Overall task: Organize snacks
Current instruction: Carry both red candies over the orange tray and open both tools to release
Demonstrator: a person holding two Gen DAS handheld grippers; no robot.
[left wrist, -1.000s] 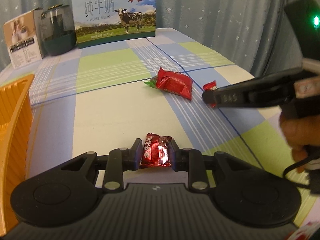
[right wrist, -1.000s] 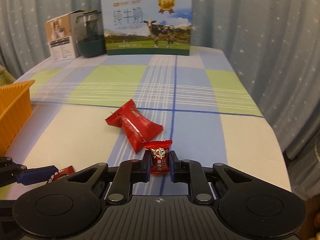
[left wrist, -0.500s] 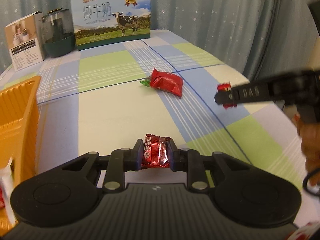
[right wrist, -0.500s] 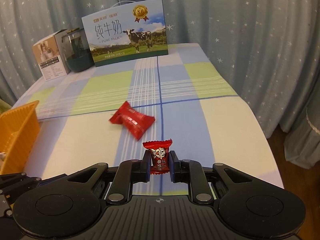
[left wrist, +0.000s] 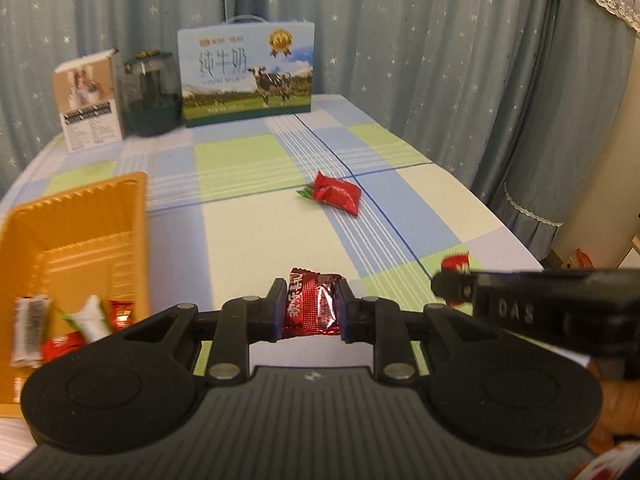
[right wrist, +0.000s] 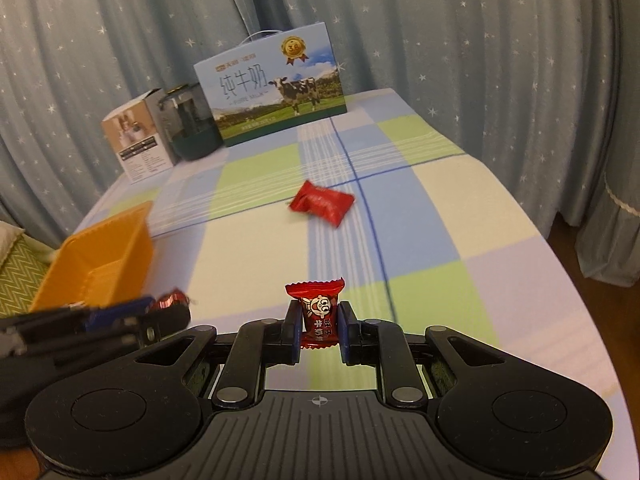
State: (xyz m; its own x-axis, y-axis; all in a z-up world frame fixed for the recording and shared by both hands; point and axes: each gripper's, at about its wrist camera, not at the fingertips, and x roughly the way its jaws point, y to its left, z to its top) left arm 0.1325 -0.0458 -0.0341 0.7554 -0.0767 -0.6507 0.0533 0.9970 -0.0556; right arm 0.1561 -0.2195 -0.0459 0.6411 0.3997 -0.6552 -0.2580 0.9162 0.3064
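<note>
Fingers of the left gripper (left wrist: pixel 311 311) pinching a dark red candy (left wrist: pixel 313 305) by its sides, held above the counter (left wrist: pixel 256 240), just right of the orange tray (left wrist: pixel 80 236). Fingers of the right gripper (right wrist: pixel 319 326) pinching a smaller red candy (right wrist: pixel 316 312) upright, also clear of the counter. Best done, probably, by carrying each candy leftward over the tray's near wall, lowering into the open part of the floor, then spreading the fingers only once past the rim; going one at a time to keep the two grippers from knocking together, since they sit close side by side.

Left view alone showing the tray's contents: a few wrapped snacks (left wrist: pixel 80 332) piled at the near end, the far end bare. Right view giving only the tray's outer wall, plus the left gripper's tip from the side with its candy poking out. Larger red packet (left wrist: pixel 337 197) lying mid-counter, well apart from the tray, visible in both.
</note>
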